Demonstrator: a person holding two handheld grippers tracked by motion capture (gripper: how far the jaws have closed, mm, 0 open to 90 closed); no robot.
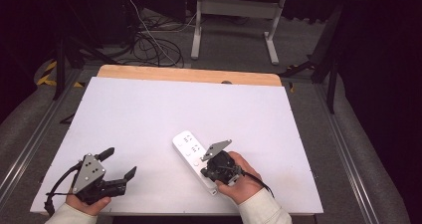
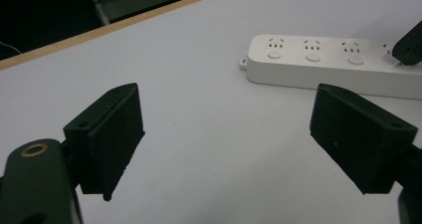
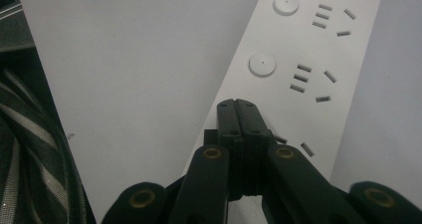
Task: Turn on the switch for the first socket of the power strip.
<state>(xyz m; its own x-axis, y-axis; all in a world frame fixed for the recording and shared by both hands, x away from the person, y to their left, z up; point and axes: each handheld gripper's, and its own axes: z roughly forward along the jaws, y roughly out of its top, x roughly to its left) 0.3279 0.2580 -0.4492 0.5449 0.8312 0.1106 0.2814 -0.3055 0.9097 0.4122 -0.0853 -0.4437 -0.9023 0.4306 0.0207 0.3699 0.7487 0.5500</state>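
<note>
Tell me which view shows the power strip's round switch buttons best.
The right gripper view: two buttons on the power strip show large and sharp beside the sockets. The left gripper view shows three, smaller, at an angle. In the high view they are tiny dots beside the right gripper.

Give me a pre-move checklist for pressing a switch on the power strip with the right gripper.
1. Right gripper jaws shut into one tip: ok.
2. Tip over the power strip: ok; in the right gripper view it sits over the strip's button side, just short of the round button.
3. Tip already touching the strip: cannot tell.
4. Left gripper out of the way: ok; open, holding nothing, apart from the strip at the table's near left.
5. Strip lying flat on the white table: ok.
6. Strip braced against sliding: not ok; nothing holds it.
</note>
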